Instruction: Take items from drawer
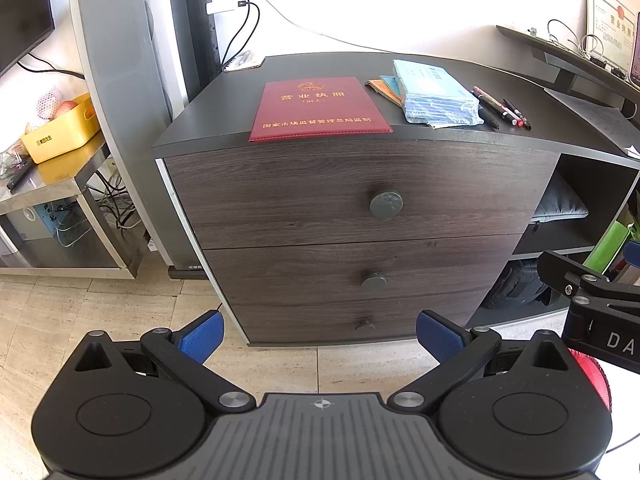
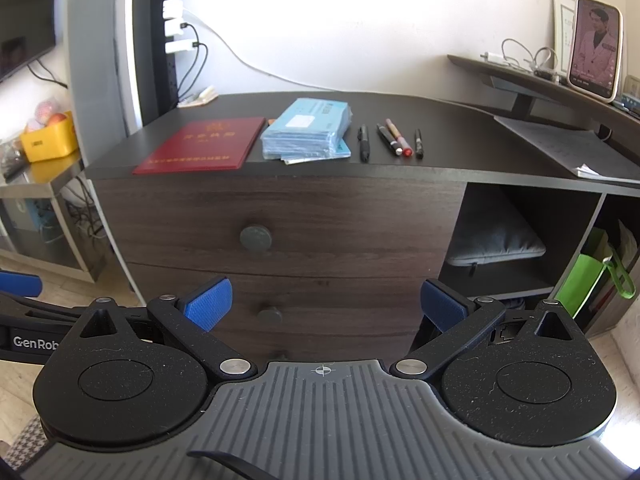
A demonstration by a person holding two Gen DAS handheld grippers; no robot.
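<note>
A dark wood drawer unit (image 1: 348,184) (image 2: 320,216) stands ahead with three shut drawers, each with a round grey knob; the top knob (image 1: 386,204) (image 2: 256,237) is largest. On its top lie a red booklet (image 1: 320,110) (image 2: 204,147), a stack of blue packets (image 1: 436,98) (image 2: 310,130) and several pens (image 1: 502,110) (image 2: 390,140). My left gripper (image 1: 318,336) is open and empty, low in front of the bottom drawer. My right gripper (image 2: 326,306) is open and empty, facing the middle drawer, well short of it.
A steel side table (image 1: 48,192) at the left holds a yellow basket (image 1: 60,132) of fruit. Open shelves (image 2: 520,240) at the right hold a grey pouch (image 2: 496,240) and a green bag (image 2: 580,280). A phone (image 2: 596,48) stands on a raised shelf. Tiled floor lies below.
</note>
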